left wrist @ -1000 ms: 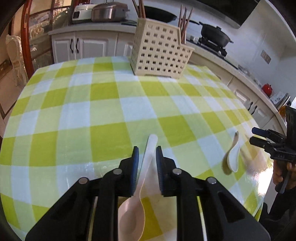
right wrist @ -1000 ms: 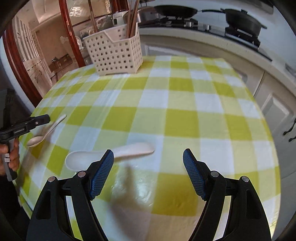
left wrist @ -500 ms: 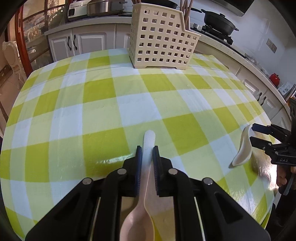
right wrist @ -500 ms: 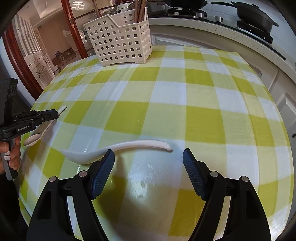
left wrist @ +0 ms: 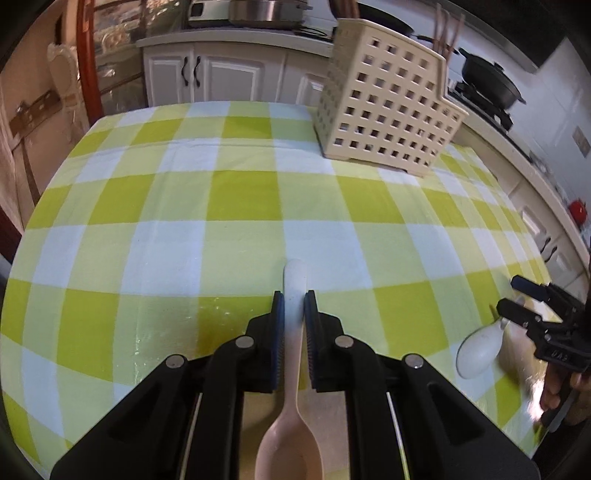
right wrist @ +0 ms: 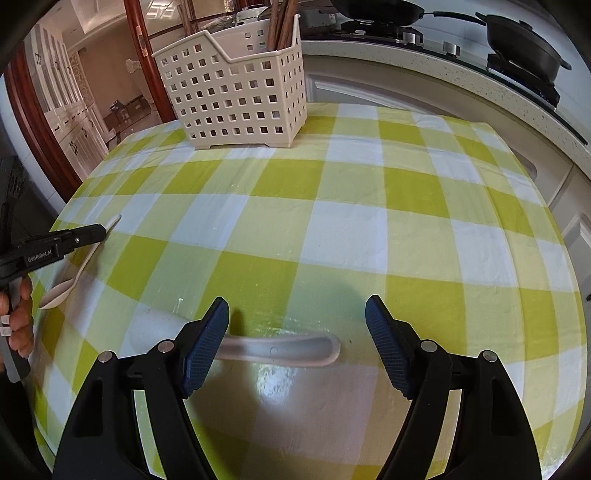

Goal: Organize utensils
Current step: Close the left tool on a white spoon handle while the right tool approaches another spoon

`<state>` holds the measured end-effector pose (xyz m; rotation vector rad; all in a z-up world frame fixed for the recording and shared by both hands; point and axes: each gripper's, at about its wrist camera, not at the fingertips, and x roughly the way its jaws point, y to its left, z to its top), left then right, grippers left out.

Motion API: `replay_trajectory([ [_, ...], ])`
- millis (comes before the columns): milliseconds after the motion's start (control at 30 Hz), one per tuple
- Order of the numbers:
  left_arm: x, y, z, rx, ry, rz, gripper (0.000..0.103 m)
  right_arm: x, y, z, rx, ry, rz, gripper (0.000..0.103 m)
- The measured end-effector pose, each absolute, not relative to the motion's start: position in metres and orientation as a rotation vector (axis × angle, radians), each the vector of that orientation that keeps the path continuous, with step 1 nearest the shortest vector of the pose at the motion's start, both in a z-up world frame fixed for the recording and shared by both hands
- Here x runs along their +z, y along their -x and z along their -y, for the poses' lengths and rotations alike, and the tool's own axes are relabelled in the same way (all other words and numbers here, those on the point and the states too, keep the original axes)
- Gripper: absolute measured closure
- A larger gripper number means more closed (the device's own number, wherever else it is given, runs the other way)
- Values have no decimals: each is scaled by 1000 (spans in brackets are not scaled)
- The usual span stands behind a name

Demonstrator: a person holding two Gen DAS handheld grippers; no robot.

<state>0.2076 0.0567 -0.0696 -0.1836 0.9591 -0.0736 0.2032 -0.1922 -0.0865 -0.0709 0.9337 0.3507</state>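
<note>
Two spoons: both are lying on the checked surface [right wrist: 347, 229], one at each gripper.
Left gripper [left wrist: 294, 310]: its jaws have just been closing and are now pressing narrowly on the handle of the pink spoon [left wrist: 293, 369], whose bowl is showing low in the left wrist view while the handle tip is poking out past the pads.
Right gripper [right wrist: 297, 325]: its jaws are standing wide apart and gripping nothing; the white spoon [right wrist: 280, 349] is lying crosswise on the cloth below them, its handle end sitting between the two pads and its bowl end running under the left one.
Person: a hand [right wrist: 18, 314] is showing at the left edge of the right wrist view, wrapping around the left gripper's handle.
Utensil basket [right wrist: 236, 92]: the cream perforated holder is standing upright at the far edge of the surface, well apart from both spoons, with brown chopsticks [right wrist: 280, 22] sticking up out of it.
Background: white cabinets and a dark pan [left wrist: 491, 81] on a stove are sitting beyond.
</note>
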Motion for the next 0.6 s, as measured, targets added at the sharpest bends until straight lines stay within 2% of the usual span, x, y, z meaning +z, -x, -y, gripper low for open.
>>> replay_trajectory([
  [267,-71,-204,-60,-87,192,-953,91,-69,-188,203,305,-11,-939,33],
  [433,-72,-202,-59,-92,194,-947,91,-77,-169,202,340,-99,-1015,39],
  [600,-72,-199,-62,-102,206,-943,91,-81,-174,186,384,-104,-1023,40],
])
